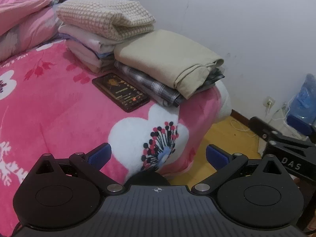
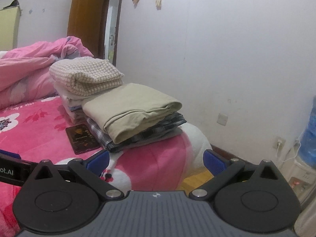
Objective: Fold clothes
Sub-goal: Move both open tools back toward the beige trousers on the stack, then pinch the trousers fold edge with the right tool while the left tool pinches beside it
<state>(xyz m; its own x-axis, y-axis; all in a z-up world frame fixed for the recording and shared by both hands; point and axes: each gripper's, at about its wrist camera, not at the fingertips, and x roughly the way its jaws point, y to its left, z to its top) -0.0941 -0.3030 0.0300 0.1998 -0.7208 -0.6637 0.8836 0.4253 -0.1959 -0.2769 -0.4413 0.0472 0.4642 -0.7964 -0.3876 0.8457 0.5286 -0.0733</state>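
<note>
Two stacks of folded clothes sit at the bed's far corner. A folded beige garment (image 1: 167, 59) (image 2: 130, 106) tops a plaid one (image 1: 150, 86) (image 2: 158, 127). Behind it, a checked cream knit (image 1: 102, 15) (image 2: 85, 75) crowns a taller pile of pale garments (image 1: 86, 47). My left gripper (image 1: 158, 156) hangs open over the bed's near corner, nothing between its blue pads (image 1: 99, 155). My right gripper (image 2: 156, 160) is open too, empty, in front of the stacks. The right gripper's body (image 1: 286, 146) shows at the right of the left wrist view.
A phone (image 1: 120, 91) (image 2: 82, 138) with a lit screen lies on the pink floral blanket (image 1: 59, 102) (image 2: 39, 130) beside the stacks. A crumpled pink quilt (image 1: 25, 13) (image 2: 29, 67) fills the bed's far end. Yellow floor (image 1: 227, 138), wall socket (image 1: 269, 102), cables and water jug (image 1: 306, 98) at right.
</note>
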